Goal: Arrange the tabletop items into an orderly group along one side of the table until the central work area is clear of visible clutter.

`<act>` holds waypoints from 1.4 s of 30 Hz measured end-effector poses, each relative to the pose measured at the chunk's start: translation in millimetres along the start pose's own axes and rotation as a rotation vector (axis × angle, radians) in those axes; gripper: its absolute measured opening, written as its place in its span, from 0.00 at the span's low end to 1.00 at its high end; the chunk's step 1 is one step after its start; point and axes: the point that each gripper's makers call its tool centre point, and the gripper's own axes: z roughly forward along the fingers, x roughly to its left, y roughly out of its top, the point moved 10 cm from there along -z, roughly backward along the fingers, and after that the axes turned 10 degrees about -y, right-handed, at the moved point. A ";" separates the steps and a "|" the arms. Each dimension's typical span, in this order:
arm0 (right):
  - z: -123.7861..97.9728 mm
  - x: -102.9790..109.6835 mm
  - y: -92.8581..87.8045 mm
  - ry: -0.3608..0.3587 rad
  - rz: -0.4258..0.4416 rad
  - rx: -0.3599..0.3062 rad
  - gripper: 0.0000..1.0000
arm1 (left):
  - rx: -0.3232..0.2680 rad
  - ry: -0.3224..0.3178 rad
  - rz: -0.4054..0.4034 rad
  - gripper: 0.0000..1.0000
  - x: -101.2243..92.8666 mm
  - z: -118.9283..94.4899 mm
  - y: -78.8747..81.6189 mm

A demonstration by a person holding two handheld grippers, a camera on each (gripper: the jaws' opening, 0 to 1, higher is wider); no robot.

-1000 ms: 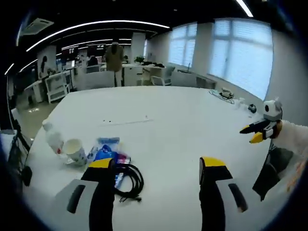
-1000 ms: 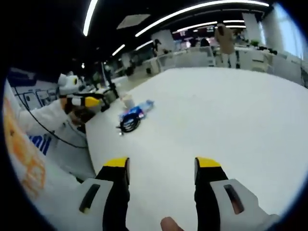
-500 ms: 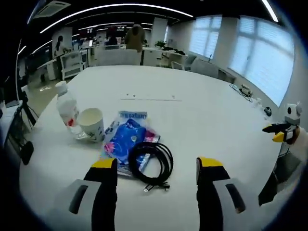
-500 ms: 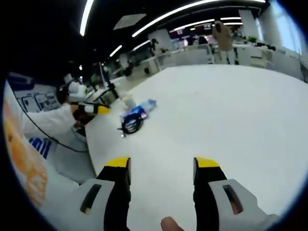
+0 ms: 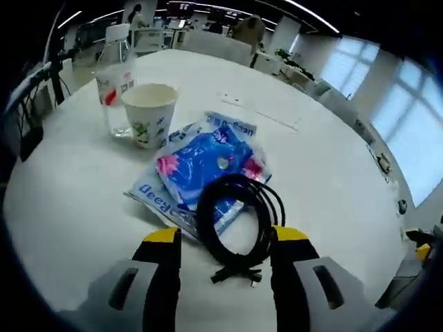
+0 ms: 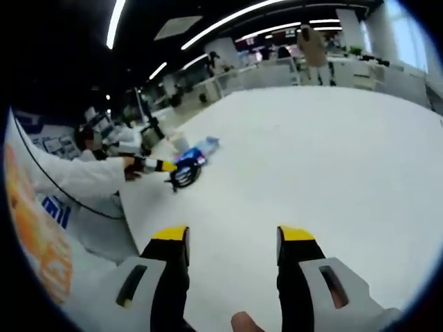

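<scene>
A coiled black cable (image 5: pixel 239 221) lies on blue tissue packets (image 5: pixel 201 162) on the white table (image 5: pixel 62 207). A paper cup (image 5: pixel 150 111) and a clear water bottle (image 5: pixel 118 76) stand just beyond them. My left gripper (image 5: pixel 226 235) is open, low over the table, with the near end of the coil between its yellow-tipped jaws. In the right gripper view the left gripper (image 6: pixel 156 164) reaches to the cable (image 6: pixel 184 176) and packets (image 6: pixel 201 148). My right gripper (image 6: pixel 232 235) is open with nothing in it, far from the pile.
The table's broad white surface (image 6: pixel 332 159) stretches beyond the pile. A person's white sleeve (image 6: pixel 76 181) runs along the table's edge. Office desks and a standing person (image 6: pixel 313 47) are far behind. The right gripper's tip (image 5: pixel 422 245) shows at the table's far edge.
My left gripper has moved in close to the pile, so the cable now lies between its jaws. The right gripper has stayed in place, still open.
</scene>
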 end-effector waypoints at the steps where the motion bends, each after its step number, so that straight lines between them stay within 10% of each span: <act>1: 0.2 1.2 -1.8 0.000 0.009 0.000 0.48 | 0.003 0.006 -0.021 0.47 0.4 2.2 -3.1; 4: -0.1 4.0 -8.0 -0.004 0.038 -0.003 0.48 | -0.011 -0.003 -0.123 0.42 0.7 8.8 -11.7; 5: -0.4 4.9 -9.9 -0.004 0.047 -0.005 0.48 | -0.080 0.043 0.012 0.36 12.6 6.6 -1.8; 6: -0.9 6.2 -13.3 -0.005 0.060 -0.007 0.48 | -0.037 0.024 -0.101 0.32 6.5 4.3 -7.1; 14: -9.0 7.6 -31.1 -0.021 0.089 0.009 0.48 | -0.040 0.000 -0.184 0.12 -3.0 -0.4 -11.7; 17: -13.3 5.5 -31.6 -0.033 0.103 -0.002 0.47 | -0.128 -0.035 -0.234 0.05 -7.8 -8.3 -9.4; 31: 0.1 14.1 -23.4 0.024 0.121 -0.033 0.46 | -0.122 -0.165 -0.055 0.02 -40.5 -32.8 -15.7; 42: 27.6 42.5 -5.6 0.182 0.043 -0.020 0.53 | -0.122 -0.483 0.083 0.02 -90.9 -70.2 -24.4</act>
